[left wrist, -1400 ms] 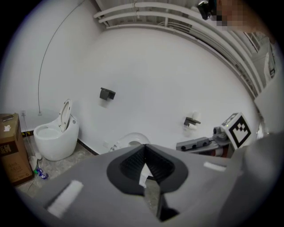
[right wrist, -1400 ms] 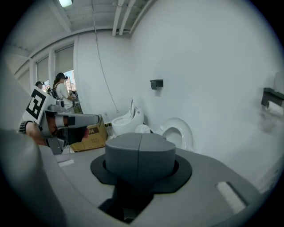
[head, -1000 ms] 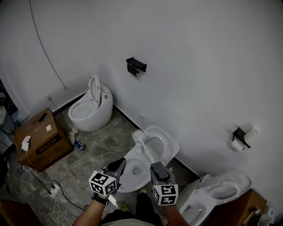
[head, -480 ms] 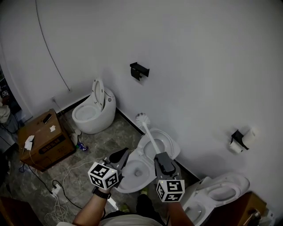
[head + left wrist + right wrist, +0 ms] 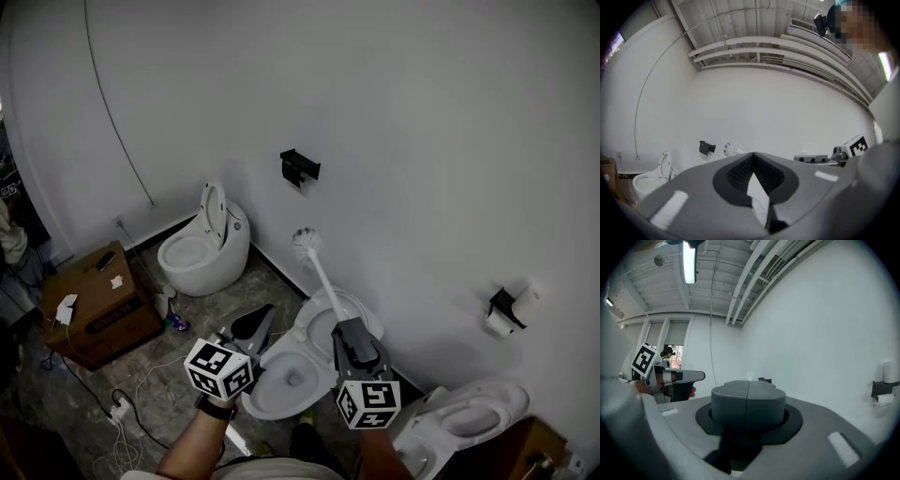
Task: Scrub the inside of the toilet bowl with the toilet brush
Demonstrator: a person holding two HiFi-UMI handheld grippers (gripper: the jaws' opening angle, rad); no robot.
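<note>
Head view: right hand-held gripper (image 5: 344, 330) clamps toilet brush (image 5: 307, 242)

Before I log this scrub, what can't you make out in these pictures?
Handle of the toilet brush: right gripper view, hidden behind the shut jaws of the right gripper.
Inside of the toilet bowl: head view, too small and dim to judge dirt.
Print on the cardboard box: head view, too small.

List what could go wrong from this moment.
1. The toilet brush head is up by the wall, outside the toilet bowl; it may drip or smear there.
2. The right gripper grips the long handle far from the head, so the brush could twist when pressed down.
</note>
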